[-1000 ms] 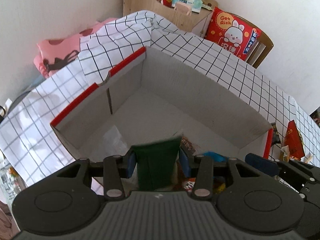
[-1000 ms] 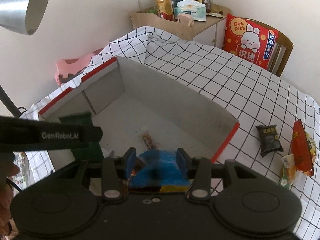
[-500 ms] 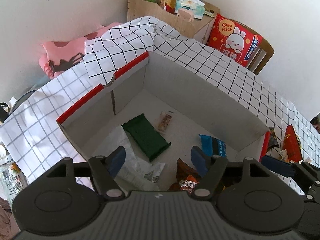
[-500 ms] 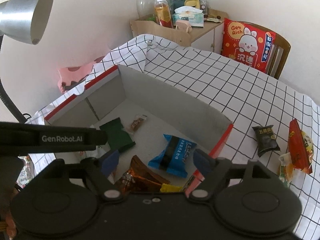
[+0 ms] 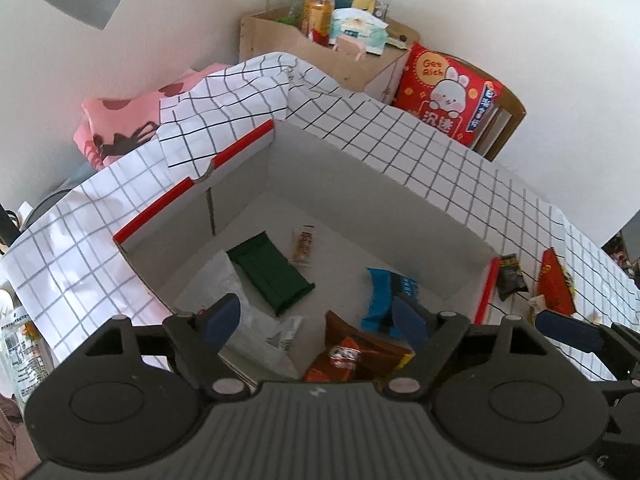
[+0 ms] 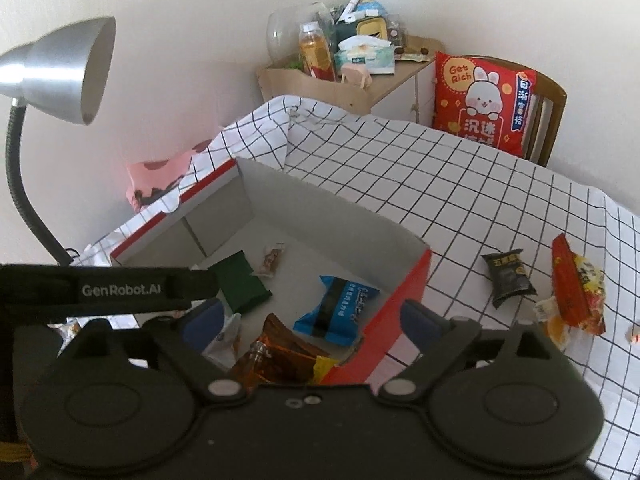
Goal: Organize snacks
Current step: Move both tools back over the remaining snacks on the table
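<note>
An open cardboard box with red flaps stands on the checked tablecloth. Inside lie a dark green packet, a blue packet, an orange-brown packet, a small clear-wrapped snack and white wrappers. My left gripper is open and empty above the box's near side. My right gripper is open and empty above the box's near right corner. On the cloth to the right lie a black packet and a red packet.
A wooden cabinet with a bottle, tissues and clutter stands behind the table. A red rabbit cushion leans on a chair. A silver desk lamp hangs over the left. A pink cloth lies at the far left.
Both grippers opened and rose. The green packet dropped from the left gripper and the blue packet from the right, both into the box.
</note>
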### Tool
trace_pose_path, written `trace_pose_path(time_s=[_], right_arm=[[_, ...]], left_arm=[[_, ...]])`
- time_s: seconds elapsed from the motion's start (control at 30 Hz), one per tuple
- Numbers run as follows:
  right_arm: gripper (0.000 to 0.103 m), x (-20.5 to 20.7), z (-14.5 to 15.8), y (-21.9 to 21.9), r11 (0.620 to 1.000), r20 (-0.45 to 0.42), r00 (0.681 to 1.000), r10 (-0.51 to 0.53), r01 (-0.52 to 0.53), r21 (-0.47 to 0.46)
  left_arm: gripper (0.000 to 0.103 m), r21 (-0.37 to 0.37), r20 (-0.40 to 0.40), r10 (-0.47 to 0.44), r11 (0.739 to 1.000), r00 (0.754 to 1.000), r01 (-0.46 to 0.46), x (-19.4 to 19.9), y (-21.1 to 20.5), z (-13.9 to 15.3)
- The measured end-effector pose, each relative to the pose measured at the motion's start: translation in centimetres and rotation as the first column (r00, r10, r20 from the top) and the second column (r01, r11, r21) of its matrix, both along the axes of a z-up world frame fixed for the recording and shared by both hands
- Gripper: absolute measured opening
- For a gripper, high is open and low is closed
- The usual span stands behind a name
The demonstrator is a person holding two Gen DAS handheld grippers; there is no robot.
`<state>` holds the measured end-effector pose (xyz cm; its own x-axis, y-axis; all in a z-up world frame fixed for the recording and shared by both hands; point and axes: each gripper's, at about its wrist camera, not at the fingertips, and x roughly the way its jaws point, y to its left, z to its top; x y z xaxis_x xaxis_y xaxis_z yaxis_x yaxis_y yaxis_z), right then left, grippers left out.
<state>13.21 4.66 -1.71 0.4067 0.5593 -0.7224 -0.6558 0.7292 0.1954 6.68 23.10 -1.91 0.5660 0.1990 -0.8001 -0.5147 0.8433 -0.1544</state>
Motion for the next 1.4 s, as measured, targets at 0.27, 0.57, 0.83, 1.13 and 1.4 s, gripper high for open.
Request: trace_pose_path(time_s=[0.27,0.57,0.83,1.13,1.4], right_arm=[[0.099,-0.7,1.6,-3.9,0.998,0.004,0.999,-0.035,0.035,0.045],[0.101,-1.0,2.8,-9.7,0.993,0.023,0.995,-0.096,0.094,0.071],[0.101,-0.3,2.2,-15.8,0.981,0.019,0.983,-0.183,0.182,0.062],[0.100,-0.4,0.1,-20.3,0.973,0.037,0.972,-0.231,0.230,0.009],[0.091,0.3,-2.8,-21.8,0.971,0.009,0.972,-0.234,0.234,-0.041]], left_arm=[[0.084,0.018,0.035,-0.058,0.998,0.998,0.057,-0.5,-3.4,1.9],[0.084,0.011,0.061,-0.149,0.989,0.987,0.149,0.1,-8.5,2.8],[0.083,0.029,0.056,-0.263,0.965,0.963,0.262,2.0,-14.2,2.3],[0.083,0.002,0.014,-0.350,0.937,0.937,0.350,4.4,-18.9,-0.2],[0.083,-0.021,-0.048,-0.333,0.943,0.942,0.333,7.1,-19.9,-3.2]])
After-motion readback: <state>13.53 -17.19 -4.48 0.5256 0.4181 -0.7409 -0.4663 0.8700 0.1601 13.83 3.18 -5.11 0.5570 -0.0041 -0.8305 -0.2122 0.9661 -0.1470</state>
